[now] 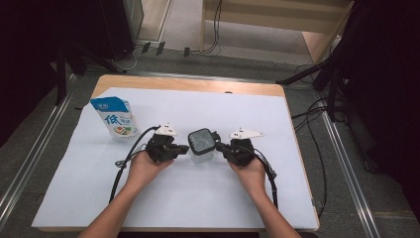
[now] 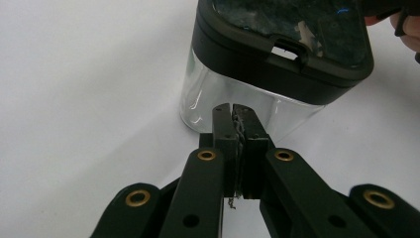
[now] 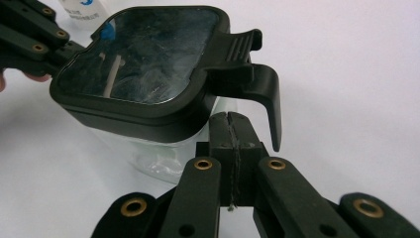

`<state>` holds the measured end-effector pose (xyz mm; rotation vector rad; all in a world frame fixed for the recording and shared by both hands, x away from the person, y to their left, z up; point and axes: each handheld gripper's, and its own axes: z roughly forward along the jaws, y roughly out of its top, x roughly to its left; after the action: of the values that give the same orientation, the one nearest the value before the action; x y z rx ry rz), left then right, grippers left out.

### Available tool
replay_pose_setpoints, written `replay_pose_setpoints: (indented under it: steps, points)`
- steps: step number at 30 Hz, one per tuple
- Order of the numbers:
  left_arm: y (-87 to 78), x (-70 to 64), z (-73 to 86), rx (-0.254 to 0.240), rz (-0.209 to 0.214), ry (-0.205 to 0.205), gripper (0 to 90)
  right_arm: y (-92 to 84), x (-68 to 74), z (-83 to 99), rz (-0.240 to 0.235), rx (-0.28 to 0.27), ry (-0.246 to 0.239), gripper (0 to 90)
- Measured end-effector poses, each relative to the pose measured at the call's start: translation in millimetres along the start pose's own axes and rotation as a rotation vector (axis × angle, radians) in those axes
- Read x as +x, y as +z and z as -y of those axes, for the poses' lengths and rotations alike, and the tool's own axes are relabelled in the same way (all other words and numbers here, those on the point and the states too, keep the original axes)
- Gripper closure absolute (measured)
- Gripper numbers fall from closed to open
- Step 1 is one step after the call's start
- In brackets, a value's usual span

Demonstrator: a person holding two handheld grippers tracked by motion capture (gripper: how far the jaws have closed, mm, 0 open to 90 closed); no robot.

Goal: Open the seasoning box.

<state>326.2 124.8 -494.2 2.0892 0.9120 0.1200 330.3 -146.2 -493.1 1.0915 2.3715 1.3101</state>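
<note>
White table (image 1: 198,198) | clear container (image 1: 201,146) between both | left hand-held gripper (image 1: 184,148) closed, empty | right hand-held gripper (image 1: 220,147) closed, empty

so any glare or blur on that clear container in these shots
High view: soft overall, the container small with a pale sheen on its lid, the room's edges dark. Left gripper view: bright streaks on the clear wall, lid slightly soft. Right gripper view: lid reflects light patches, scuffs visible.

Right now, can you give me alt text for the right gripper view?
Shut black jaws of the right gripper point at a clear container with a black lid and side latch, on a white table cover.
</note>
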Motion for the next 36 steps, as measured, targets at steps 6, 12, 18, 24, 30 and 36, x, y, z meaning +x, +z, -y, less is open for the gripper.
replay_pose_setpoints:
  steps: [6,12,18,24,30,36]
  points:
    - [-0.3,5.7,0.1,0.000,-0.002,-0.006,89.9,-3.1,6.3,2.7,-0.014,-0.003,-0.008,90.0]
    - [0.1,10.6,0.0,-0.006,0.012,-0.021,90.0,-5.3,11.8,5.7,-0.030,0.000,0.000,90.0]
    - [-5.3,17.0,-0.6,-0.022,0.041,-0.035,81.6,-6.5,10.7,4.9,-0.045,-0.002,0.005,90.0]
    - [-20.8,16.5,-7.4,-0.027,0.048,0.012,60.9,-15.1,11.2,4.7,-0.049,-0.001,-0.012,86.8]
    - [-30.0,11.5,-10.9,-0.067,0.109,0.059,44.7,-23.2,7.3,5.7,-0.035,-0.008,-0.017,84.5]
    - [-32.8,7.8,-23.5,-0.033,0.118,0.132,33.7,-29.2,-1.8,5.2,-0.028,-0.017,0.002,89.0]
